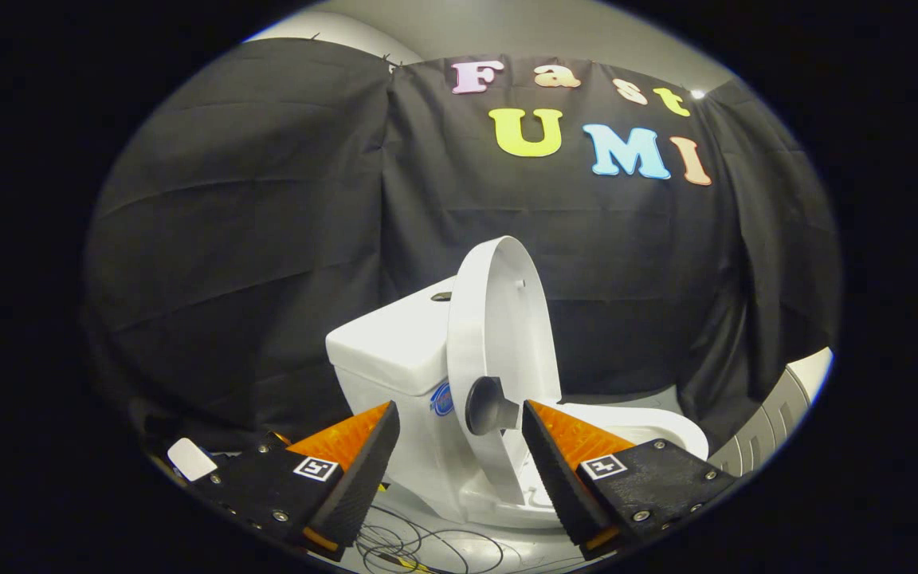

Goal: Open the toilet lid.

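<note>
A: What do we see from the gripper view?

B: We see a white toilet (459,383) standing in front of the black cloth wall (252,239). Its lid (499,335) is up. The lid stands almost straight, leaning back by the tank (391,343).

A: Is there something on the lid?

B: Yes, we see a dark round knob (488,406) sticking out from the lid, low down.

A: And where is our gripper (460,418)?

B: Its two fingers (355,458) are spread apart. They hold nothing. The knob sits just ahead of them, in the gap between the tips. We do not see either finger touch it.

A: What about the seat?

B: The seat and bowl (650,426) lie flat, past the right finger.

A: What else do we see?

B: We see thin wires (419,546) looped on the floor, under the gap between the fingers. A small white tag (190,458) lies by the left finger. On top of the tank there is a small dark button (441,296).
</note>
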Action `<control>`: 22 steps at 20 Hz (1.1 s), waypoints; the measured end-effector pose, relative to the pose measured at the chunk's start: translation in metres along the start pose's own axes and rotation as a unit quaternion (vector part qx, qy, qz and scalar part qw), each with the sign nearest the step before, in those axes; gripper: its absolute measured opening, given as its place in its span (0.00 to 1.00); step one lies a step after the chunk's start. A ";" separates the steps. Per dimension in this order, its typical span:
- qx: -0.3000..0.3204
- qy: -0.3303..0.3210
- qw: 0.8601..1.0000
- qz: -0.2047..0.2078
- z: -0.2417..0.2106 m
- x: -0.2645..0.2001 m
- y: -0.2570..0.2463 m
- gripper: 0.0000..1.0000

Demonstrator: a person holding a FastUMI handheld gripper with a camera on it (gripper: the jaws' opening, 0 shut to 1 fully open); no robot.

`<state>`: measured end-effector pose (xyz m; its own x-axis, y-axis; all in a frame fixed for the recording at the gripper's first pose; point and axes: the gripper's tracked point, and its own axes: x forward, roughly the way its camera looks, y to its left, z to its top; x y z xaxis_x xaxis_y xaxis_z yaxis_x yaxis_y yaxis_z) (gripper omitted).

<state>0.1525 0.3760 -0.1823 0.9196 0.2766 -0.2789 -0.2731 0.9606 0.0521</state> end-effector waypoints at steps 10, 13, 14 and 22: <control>-0.013 -0.093 0.995 0.033 0.060 -0.072 -0.095 0.94; -0.028 -0.118 0.993 -0.005 0.078 -0.088 -0.162 0.94; -0.028 -0.126 0.992 -0.014 0.084 -0.093 -0.182 0.94; -0.084 -0.122 0.987 -0.069 0.085 -0.140 -0.309 0.94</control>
<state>0.1318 0.0432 -0.0773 0.9863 0.1620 -0.0317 -0.1649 0.9770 -0.1349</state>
